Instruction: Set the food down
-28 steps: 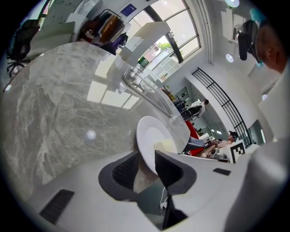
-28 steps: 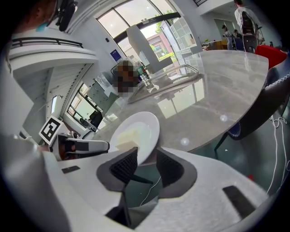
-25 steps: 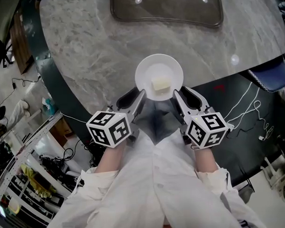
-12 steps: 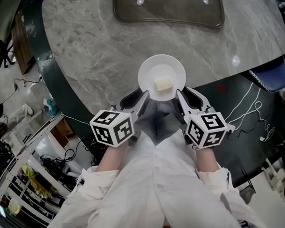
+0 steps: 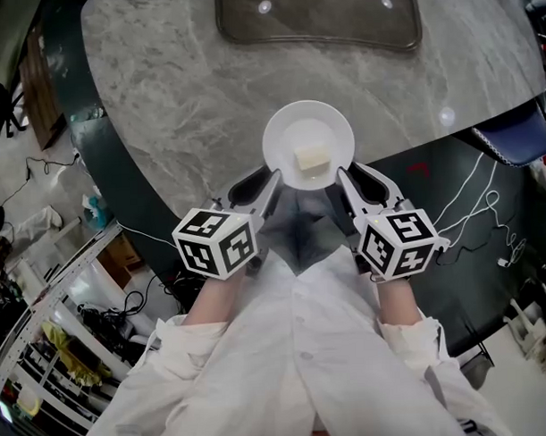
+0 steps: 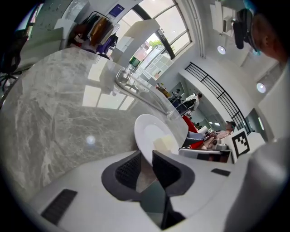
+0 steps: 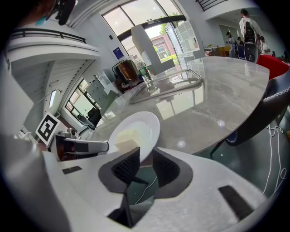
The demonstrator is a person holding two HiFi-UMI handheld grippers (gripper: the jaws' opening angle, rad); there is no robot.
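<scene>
A round white plate (image 5: 288, 130) carries a pale yellow cube of food (image 5: 312, 158). It sits level over the near edge of the grey marble table (image 5: 179, 91); I cannot tell if it touches the top. My left gripper (image 5: 273, 179) is shut on the plate's near-left rim, my right gripper (image 5: 341, 176) on its near-right rim. In the left gripper view the plate (image 6: 146, 131) with the food (image 6: 166, 144) runs edge-on between the pads of that gripper (image 6: 146, 162). The right gripper view shows the plate (image 7: 141, 126) and food (image 7: 127, 140) above its gripper (image 7: 145, 164).
A dark glass tray (image 5: 320, 19) lies at the table's far side. A blue-edged chair (image 5: 519, 140) and loose cables (image 5: 478, 205) are on the right over dark floor. Cluttered shelves (image 5: 45, 355) stand at lower left. Bottles (image 7: 148, 81) stand far across the table.
Both grippers and the plate have drifted slightly right and forward over the table edge. The hold on the rim is unchanged.
</scene>
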